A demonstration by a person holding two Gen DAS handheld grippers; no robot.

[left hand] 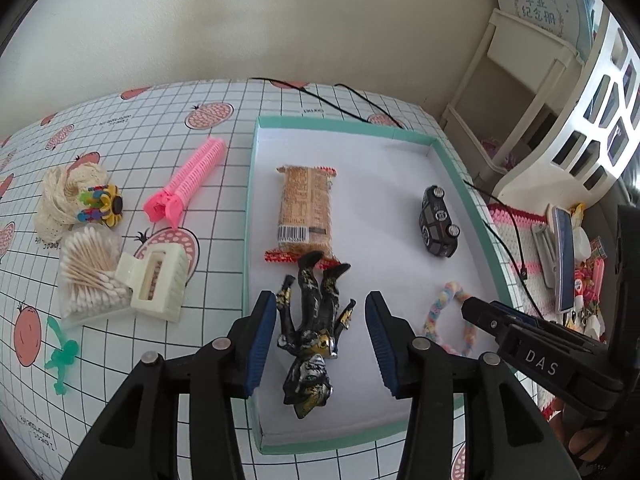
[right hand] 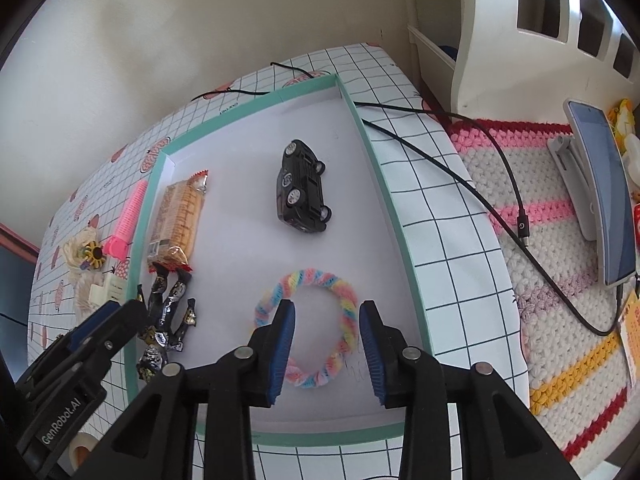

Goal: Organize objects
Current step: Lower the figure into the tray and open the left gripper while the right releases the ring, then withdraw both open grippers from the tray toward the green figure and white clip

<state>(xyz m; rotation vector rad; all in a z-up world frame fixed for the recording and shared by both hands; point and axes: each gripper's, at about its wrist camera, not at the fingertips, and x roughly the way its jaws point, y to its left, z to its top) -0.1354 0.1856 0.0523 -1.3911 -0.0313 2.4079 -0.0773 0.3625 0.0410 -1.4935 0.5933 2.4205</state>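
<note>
Left gripper (left hand: pixel 320 334) is standing open astride the rigid, light figurine (left hand: pixel 316 332), best pinched at its torso; right gripper (right hand: pixel 327 344) is hovering open.

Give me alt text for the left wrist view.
The open left gripper straddles a black-and-gold action figure lying in a teal-rimmed tray, with a cracker pack, toy car and pastel ring. Cotton swabs and a pink roller lie outside.

Left gripper (left hand: pixel 320 342) jaws spread wide, empty; right gripper (right hand: pixel 326 346) likewise, both angled downward.
</note>
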